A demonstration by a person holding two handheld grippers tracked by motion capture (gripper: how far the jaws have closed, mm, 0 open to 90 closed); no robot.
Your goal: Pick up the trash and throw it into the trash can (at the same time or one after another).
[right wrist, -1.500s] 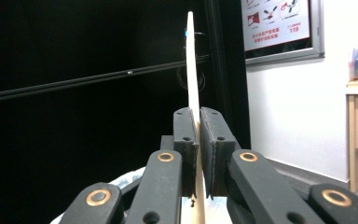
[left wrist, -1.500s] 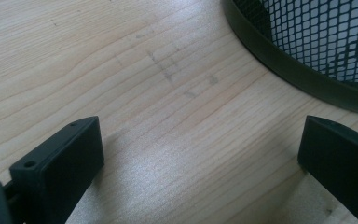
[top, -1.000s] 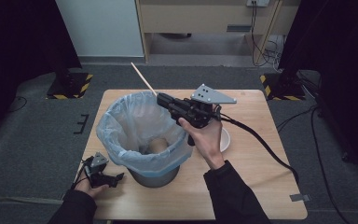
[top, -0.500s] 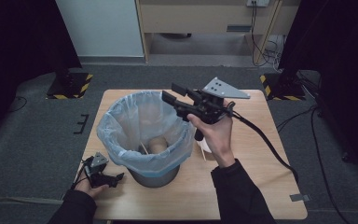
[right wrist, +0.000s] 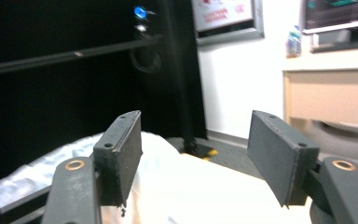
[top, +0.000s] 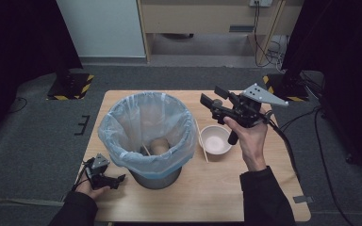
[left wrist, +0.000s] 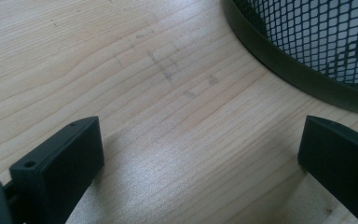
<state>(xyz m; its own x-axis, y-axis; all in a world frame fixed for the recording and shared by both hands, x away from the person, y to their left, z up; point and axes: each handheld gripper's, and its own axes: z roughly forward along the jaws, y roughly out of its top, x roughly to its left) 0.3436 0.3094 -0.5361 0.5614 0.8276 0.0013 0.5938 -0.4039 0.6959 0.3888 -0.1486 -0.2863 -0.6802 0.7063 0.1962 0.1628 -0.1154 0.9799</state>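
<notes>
- Wooden desk (left wrist: 158,93) lies under our left tongs (left wrist: 200,154), spread and empty beside the bin (top: 147,136).
- Our right tongs (top: 212,96) have just opened, empty, above the bowl (top: 215,140).

The wooden table (top: 226,197) bears a lined bin (top: 147,136), a bowl (top: 216,140) and a chopstick (top: 201,141).

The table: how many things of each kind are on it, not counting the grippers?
Bins: 1, a mesh bin lined with a bag
Bowls: 1, a white bowl
Sticks: 1, a thin stick beside the bowl
Total: 3
</notes>
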